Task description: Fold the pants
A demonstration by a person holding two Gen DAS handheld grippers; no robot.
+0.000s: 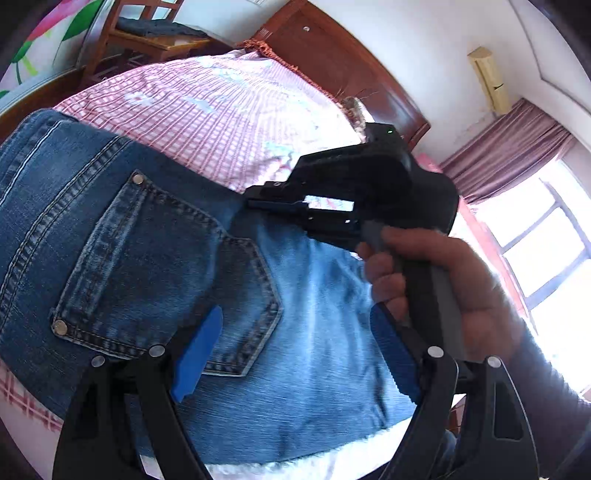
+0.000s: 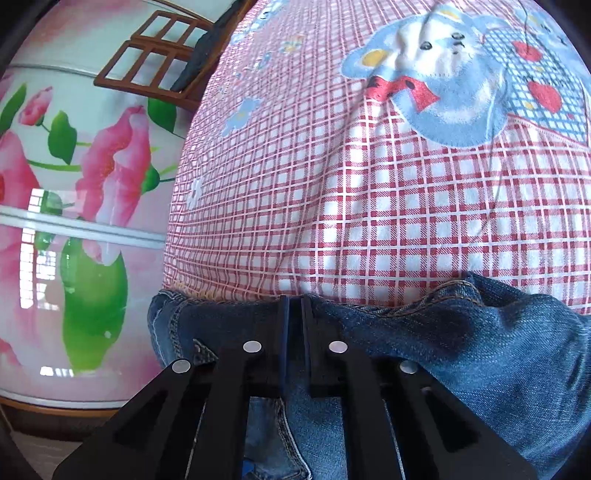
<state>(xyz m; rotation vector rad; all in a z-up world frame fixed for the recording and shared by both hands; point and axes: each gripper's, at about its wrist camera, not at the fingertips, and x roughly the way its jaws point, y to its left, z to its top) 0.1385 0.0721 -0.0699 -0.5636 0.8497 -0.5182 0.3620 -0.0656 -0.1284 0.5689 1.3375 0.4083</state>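
Blue denim pants [image 1: 155, 258] lie on a bed with a red-and-white checked sheet [image 1: 207, 107], back pocket [image 1: 166, 280] facing up. My left gripper [image 1: 295, 350] is open and empty, hovering just above the pants near the pocket, with its blue pads [image 1: 199, 354] spread wide. My right gripper [image 1: 280, 205] shows in the left wrist view, held in a hand [image 1: 443, 291], its tips at the far edge of the pants. In the right wrist view, my right gripper [image 2: 294, 306] is shut on the edge of the pants [image 2: 461, 350], jaws nearly touching.
A dark wooden headboard [image 1: 343, 59] runs behind the bed. A wooden chair [image 1: 147, 33] stands at the far left. A floral wardrobe door [image 2: 74, 184] is beside the bed. A bright window with curtains [image 1: 517, 155] is at right. The sheet has a bear print [image 2: 443, 81].
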